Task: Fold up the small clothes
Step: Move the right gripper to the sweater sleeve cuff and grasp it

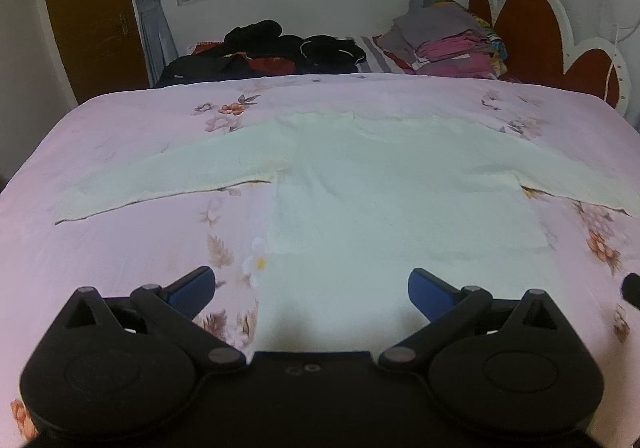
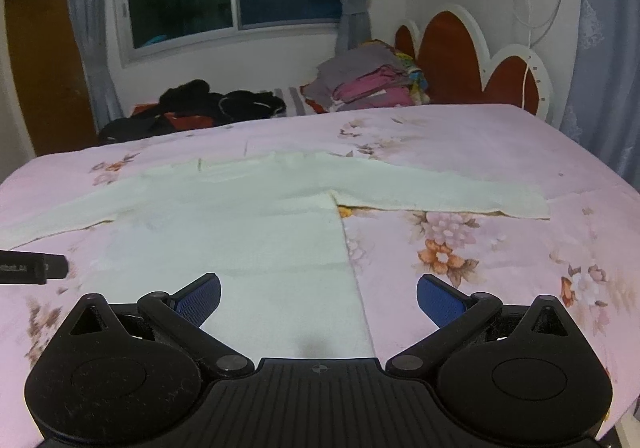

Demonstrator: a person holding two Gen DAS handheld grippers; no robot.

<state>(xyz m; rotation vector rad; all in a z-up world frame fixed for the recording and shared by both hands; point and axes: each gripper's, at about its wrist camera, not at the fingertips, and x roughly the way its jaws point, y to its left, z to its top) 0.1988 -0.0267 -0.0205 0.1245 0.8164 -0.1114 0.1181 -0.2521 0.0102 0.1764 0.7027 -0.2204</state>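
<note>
A pale cream long-sleeved top (image 1: 384,183) lies flat on the pink floral bedspread (image 1: 132,256), both sleeves spread out sideways. It also shows in the right wrist view (image 2: 248,224). My left gripper (image 1: 311,290) is open and empty, just above the hem near the top's lower left corner. My right gripper (image 2: 319,298) is open and empty, over the hem at the lower right corner, straddling the side edge. The tip of the left gripper (image 2: 36,267) shows at the left edge of the right wrist view.
A pile of dark clothes (image 1: 280,47) and a stack of folded pink and grey clothes (image 1: 448,39) sit at the far side of the bed. A red and white headboard (image 1: 540,35) stands at the right. A window and curtains are behind.
</note>
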